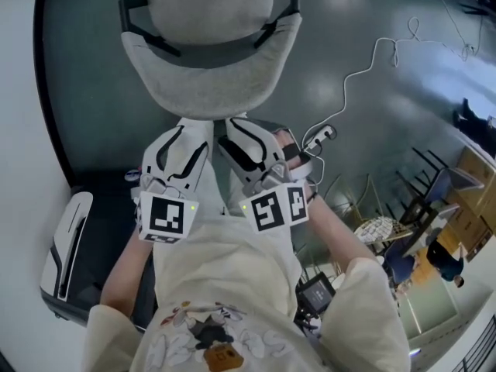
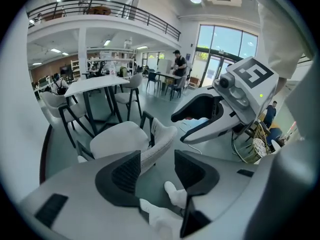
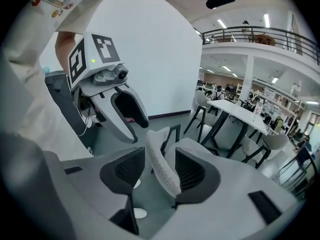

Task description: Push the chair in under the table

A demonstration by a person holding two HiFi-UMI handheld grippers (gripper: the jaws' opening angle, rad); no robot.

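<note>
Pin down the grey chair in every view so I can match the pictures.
Head view: chair at top centre, backrest nearest the camera.
Left gripper view: chair low, left of centre.
Right gripper view: chair at lower centre, backrest edge-on.
Shared landmark: white table behind it in both gripper views; not in head view.

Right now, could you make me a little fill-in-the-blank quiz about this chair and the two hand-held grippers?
1. The chair is padded in ____ fabric.
2. The jaws of the left hand-held gripper and the right hand-held gripper both stand ____.
3. In the right gripper view, the chair's ____ shows between the jaws.
4. On the floor beside the chair lies a white ____.

Missing words: grey; open; backrest; cable.
</note>
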